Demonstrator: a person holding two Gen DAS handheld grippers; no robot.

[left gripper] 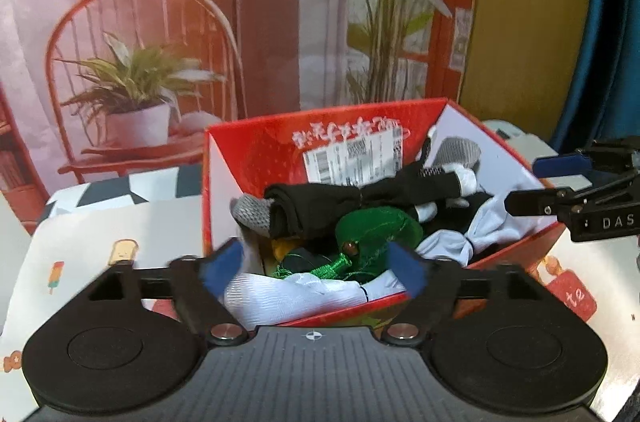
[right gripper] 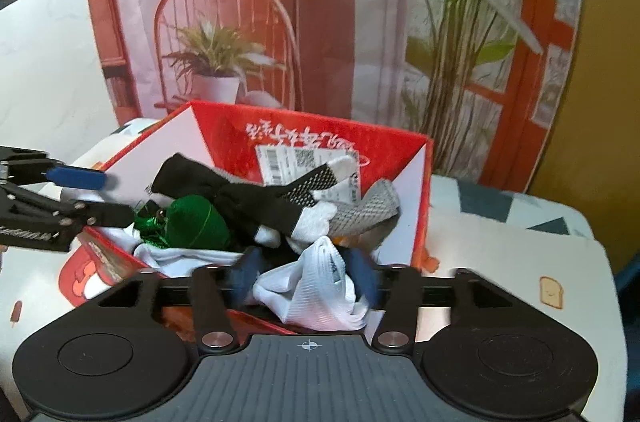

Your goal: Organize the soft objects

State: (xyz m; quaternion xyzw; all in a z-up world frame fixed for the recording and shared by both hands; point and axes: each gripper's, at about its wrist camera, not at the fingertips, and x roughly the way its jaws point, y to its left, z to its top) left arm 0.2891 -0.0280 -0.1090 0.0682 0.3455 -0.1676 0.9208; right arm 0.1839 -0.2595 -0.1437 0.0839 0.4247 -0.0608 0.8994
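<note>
We hold the left gripper with its jaws spread wide over the near edge of the red box, clear of the white cloth lying below them. The right gripper stands partly spread around a white sock at the box's near rim. Black socks, a grey sock and a green pouch fill the box on the worktop.
</note>
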